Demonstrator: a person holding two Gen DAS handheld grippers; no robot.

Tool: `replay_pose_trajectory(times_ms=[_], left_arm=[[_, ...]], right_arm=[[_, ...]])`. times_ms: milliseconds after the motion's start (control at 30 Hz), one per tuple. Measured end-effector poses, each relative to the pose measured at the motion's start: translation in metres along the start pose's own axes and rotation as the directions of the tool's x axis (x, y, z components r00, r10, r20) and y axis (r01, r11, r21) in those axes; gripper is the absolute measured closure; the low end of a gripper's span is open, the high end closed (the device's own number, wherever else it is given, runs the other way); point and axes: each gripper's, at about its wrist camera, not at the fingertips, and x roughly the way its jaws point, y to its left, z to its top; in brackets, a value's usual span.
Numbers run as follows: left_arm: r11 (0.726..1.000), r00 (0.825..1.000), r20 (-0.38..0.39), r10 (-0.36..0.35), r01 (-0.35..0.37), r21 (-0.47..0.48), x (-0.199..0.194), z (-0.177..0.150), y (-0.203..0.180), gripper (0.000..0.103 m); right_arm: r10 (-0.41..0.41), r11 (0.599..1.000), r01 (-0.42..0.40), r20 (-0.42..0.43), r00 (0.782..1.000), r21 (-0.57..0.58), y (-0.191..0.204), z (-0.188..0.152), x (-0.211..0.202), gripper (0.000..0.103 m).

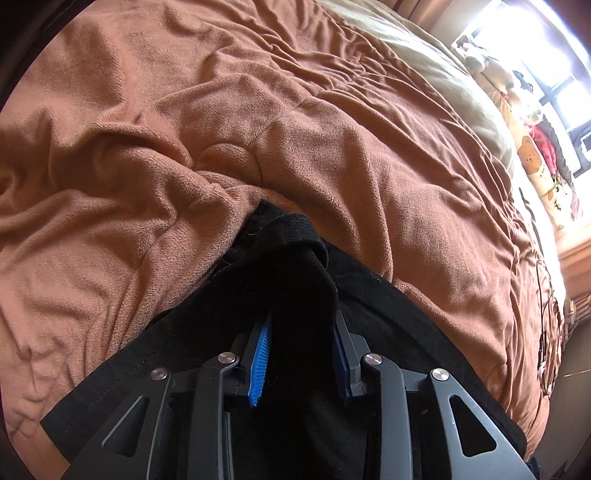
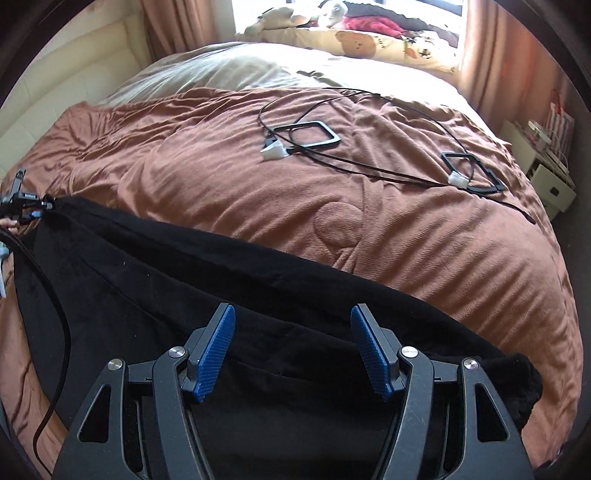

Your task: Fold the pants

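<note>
Nearest in the left wrist view, we see the left gripper pointing steeply down at the bed, with its two blue pads set a little apart. A bunched fold of the black pants rises between the fingers and covers their tips. The pads are hard against the cloth, so we read the left gripper as grasping the pants. The corner of the garment is lifted into a small peak just beyond the fingers.

In the right wrist view, the right gripper stands over the pants with its jaws spread wide. Nothing sits between the blue pads; the cloth lies flat under them, and we cannot tell whether the tips touch it. We read this gripper as released.

The pants lie along the near edge of the bed, stretched from the far left, where the other gripper holds one end, to the near right, where the cloth ends in a rumpled bundle. A black cable trails over the left part of the garment.

Beyond the pants we see the brown blanket, creased all over. On its far half lie two black square frames, each with a white block beside it, joined by thin black wires. Farther still are a pale sheet, a patterned pillow and a bright window flanked by curtains.
</note>
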Motion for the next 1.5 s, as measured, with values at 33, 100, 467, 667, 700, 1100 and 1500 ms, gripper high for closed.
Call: replay_pose_trajectory(times_ms=[33,100,467,667,700,1100,1500], left_arm=[[1.000,1.000,0.002,0.002,-0.002,0.000,0.000,0.000,0.001,0.075],[1.000,1.000,0.007,0.007,-0.007,0.001,-0.001,-0.001,0.002,0.077],[1.000,1.000,0.005,-0.013,0.013,-0.001,-0.004,-0.002,0.007,0.080],[1.000,1.000,0.003,-0.019,0.019,0.005,-0.005,-0.002,0.008,0.080],[1.000,1.000,0.002,-0.021,0.021,0.006,-0.005,-0.002,0.009,0.080],[0.999,0.999,0.001,-0.036,0.036,0.010,-0.024,-0.004,0.012,0.081],[0.998,0.998,0.024,-0.066,0.067,-0.020,-0.027,0.008,0.010,0.085]], right_arm=[[-0.010,1.000,0.010,-0.011,1.000,-0.021,0.004,0.004,0.006,0.039],[0.006,0.999,-0.008,-0.031,1.000,-0.052,0.015,0.009,0.016,0.039],[-0.007,0.956,-0.034,-0.140,0.990,-0.293,0.061,0.025,0.072,0.039],[0.003,0.946,-0.088,-0.263,0.965,-0.313,0.060,0.031,0.107,0.039],[-0.005,0.942,-0.089,-0.279,0.960,-0.322,0.061,0.031,0.113,0.039],[-0.124,0.898,0.008,-0.236,0.964,-0.439,0.090,0.023,0.111,0.103],[-0.261,0.882,0.226,-0.030,0.965,-0.413,0.121,0.038,0.104,0.103]])
